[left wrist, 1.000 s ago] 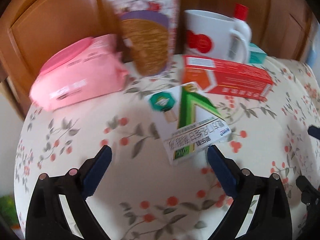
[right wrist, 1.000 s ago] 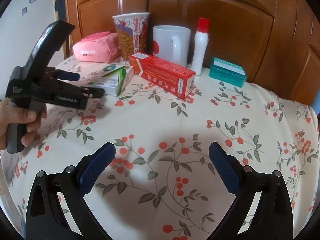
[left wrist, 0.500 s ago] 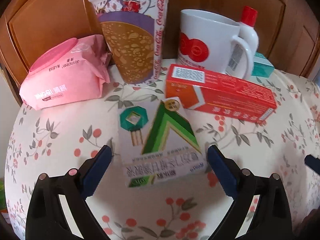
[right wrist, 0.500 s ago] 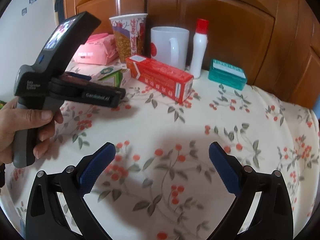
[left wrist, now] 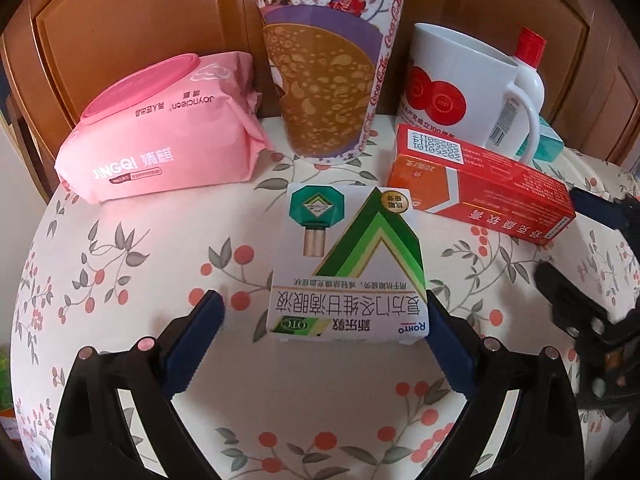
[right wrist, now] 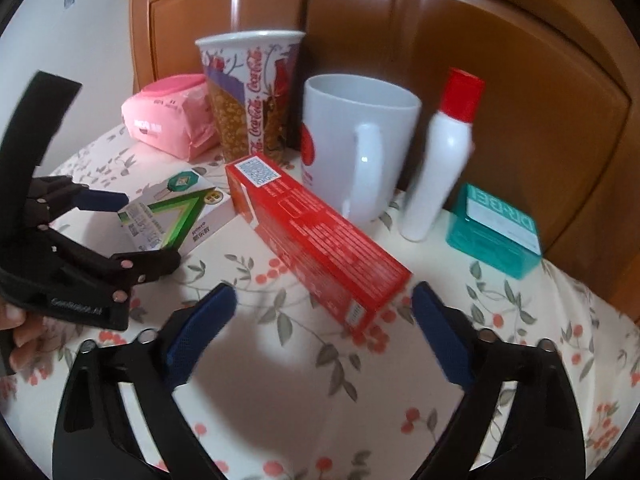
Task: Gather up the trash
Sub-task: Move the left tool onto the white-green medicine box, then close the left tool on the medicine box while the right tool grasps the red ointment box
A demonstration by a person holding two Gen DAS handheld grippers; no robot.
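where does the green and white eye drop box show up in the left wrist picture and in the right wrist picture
Left wrist view: the eye drop box lies low in the centre, between the open fingers of the left gripper.
Right wrist view: the eye drop box sits at middle left, with the left gripper around it.
Shared landmark: the long red box lies just beside it in both views.

left gripper now straddling eye-drop box, right gripper nearer red carton

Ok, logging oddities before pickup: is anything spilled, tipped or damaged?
Nothing stands out. The paper cup, mug and bottle stand upright; the boxes lie flat, and no spill shows on the tablecloth.
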